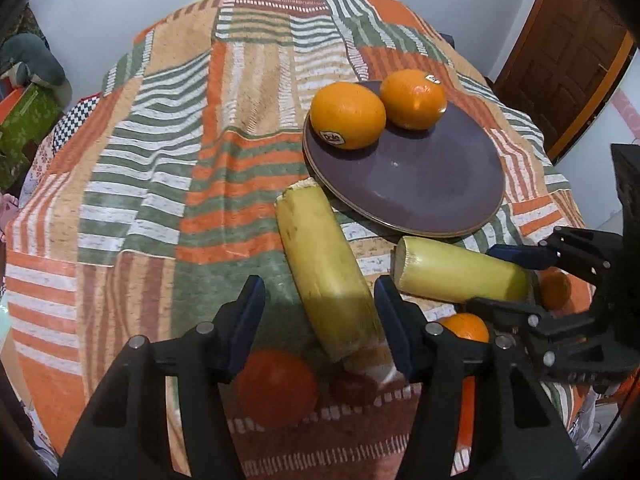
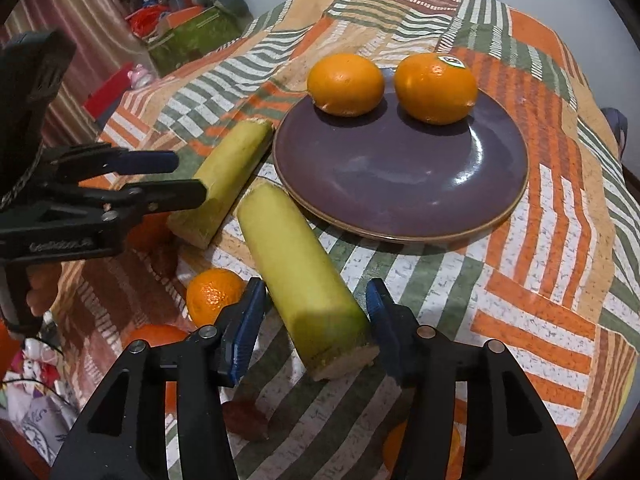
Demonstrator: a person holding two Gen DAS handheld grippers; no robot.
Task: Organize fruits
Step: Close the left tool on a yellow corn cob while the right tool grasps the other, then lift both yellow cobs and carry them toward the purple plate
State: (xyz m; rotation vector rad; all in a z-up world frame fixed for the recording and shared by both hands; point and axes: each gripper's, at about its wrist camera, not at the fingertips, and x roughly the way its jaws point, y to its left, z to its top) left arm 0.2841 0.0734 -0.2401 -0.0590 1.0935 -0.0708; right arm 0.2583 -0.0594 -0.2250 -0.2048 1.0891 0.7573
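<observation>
Two oranges [image 1: 347,115] [image 1: 413,98] sit side by side on the far part of a purple plate [image 1: 420,184], each with a small sticker. The plate rests on a bench covered by a striped patchwork cloth [image 1: 160,160] in orange, green and white.

Just in front of the plate lie two yellow-green cut stalk pieces. The left gripper [image 1: 320,324] hovers over the near end of one stalk piece [image 1: 324,268], its jaws spread wide on either side of it, the blue pads not touching it as far as the left wrist view shows. The right gripper [image 2: 316,322] has its jaws likewise spread around the near end of the other stalk piece [image 2: 300,276], with a gap visible on both sides. That piece's far end comes close to the plate's rim [image 2: 320,212].

Several smaller fruits lie on the cloth nearer the grippers: a mandarin [image 2: 214,292] just left of the right gripper, another orange fruit [image 1: 276,388] blurred beneath the left gripper, and a small dark red fruit [image 1: 354,388] beside it. Boxes and clutter [image 2: 188,32] stand beyond the bench's left edge, and a wooden door [image 1: 568,52] shows at the right.
</observation>
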